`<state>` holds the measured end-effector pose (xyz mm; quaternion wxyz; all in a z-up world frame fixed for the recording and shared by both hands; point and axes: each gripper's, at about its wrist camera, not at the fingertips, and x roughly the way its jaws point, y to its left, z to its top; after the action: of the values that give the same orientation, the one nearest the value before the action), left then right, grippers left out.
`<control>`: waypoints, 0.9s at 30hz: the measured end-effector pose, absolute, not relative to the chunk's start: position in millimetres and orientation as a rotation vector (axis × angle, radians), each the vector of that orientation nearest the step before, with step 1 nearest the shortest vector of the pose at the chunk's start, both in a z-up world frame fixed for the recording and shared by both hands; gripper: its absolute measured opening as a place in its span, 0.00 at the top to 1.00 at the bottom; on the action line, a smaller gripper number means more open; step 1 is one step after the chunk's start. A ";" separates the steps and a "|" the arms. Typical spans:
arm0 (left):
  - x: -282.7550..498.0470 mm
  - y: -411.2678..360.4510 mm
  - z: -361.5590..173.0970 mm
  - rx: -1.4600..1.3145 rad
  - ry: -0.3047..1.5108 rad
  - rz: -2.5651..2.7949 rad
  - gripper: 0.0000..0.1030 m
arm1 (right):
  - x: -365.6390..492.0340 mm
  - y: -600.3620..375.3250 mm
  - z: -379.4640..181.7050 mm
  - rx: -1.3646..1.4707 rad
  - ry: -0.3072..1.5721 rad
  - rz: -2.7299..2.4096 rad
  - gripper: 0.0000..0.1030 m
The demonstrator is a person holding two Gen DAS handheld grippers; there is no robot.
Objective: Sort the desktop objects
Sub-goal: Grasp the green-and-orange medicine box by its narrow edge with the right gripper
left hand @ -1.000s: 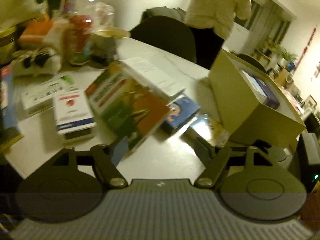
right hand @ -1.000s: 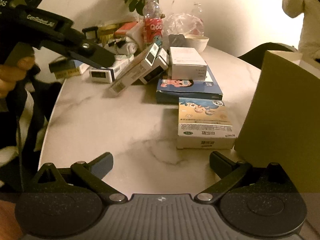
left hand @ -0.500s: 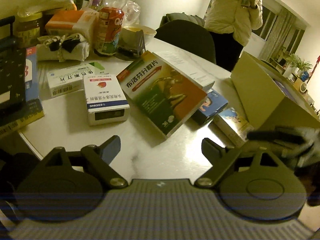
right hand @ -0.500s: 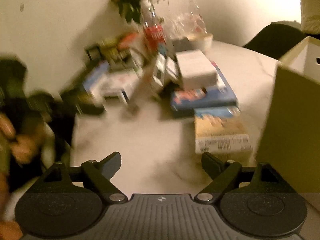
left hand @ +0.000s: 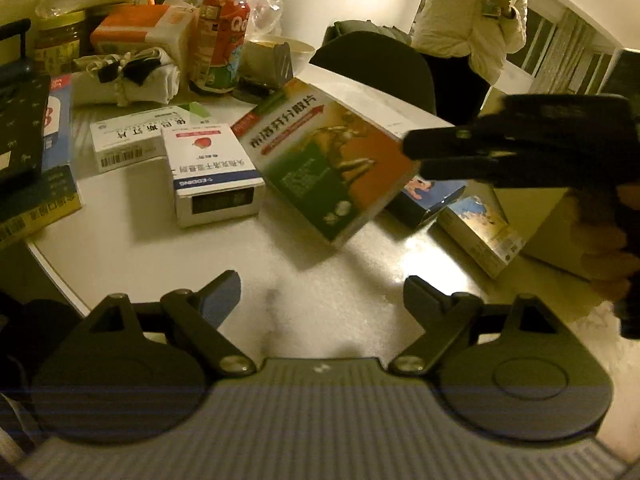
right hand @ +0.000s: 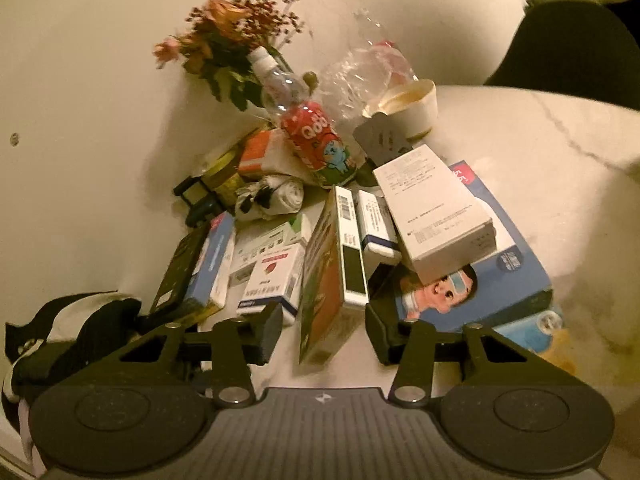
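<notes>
A green and orange medicine box (left hand: 328, 160) leans tilted on other boxes in the middle of the white table (left hand: 320, 280). My right gripper (right hand: 324, 334) is open with a finger on each side of this box (right hand: 324, 300), a small gap showing at both. In the left wrist view the right gripper (left hand: 414, 158) reaches in from the right to the box's far corner. My left gripper (left hand: 322, 296) hangs open over bare table near the front edge, holding nothing. A white box with a red apple (left hand: 212, 168) lies left of the tilted box.
A white carton (right hand: 436, 216) rests on a blue box (right hand: 500, 280); a pale blue and yellow box (left hand: 480, 228) lies beside it. A red-labelled bottle (right hand: 316, 140), a bowl (right hand: 408, 108) and flowers (right hand: 228, 40) crowd the back. A person (left hand: 460, 12) stands behind a dark chair (left hand: 376, 68).
My right gripper has swung left and forward across the table and now straddles the green and orange box with narrower jaws. The left gripper has shifted slightly and stays open.
</notes>
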<state>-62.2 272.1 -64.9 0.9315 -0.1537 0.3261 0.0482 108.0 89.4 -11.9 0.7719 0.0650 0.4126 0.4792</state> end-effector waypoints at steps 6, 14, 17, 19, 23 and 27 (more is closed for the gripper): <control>-64.2 270.6 -66.4 -0.301 0.662 0.095 0.12 | 122.0 108.0 -23.7 0.146 0.934 0.999 0.66; -64.5 269.5 -67.6 -0.293 0.652 0.089 0.10 | 118.4 101.4 -25.3 0.187 0.934 1.010 0.76; -64.3 268.2 -68.6 -0.284 0.648 0.090 0.10 | 110.9 96.3 -15.5 0.173 0.908 1.014 0.78; -63.9 267.4 -68.7 -0.279 0.647 0.090 0.09 | 103.9 91.3 -7.2 0.143 0.885 1.017 0.79; -62.5 267.1 -68.2 -0.278 0.650 0.089 0.09 | 91.0 80.5 8.7 0.075 0.859 1.020 0.79; -62.3 266.5 -68.4 -0.276 0.650 0.086 0.09 | 78.1 69.9 22.0 -0.022 0.867 1.027 0.79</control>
<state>-62.3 266.5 -68.4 0.9374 -0.1352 0.3181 0.0422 78.1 69.9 22.0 0.7825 -0.0100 0.4017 0.4757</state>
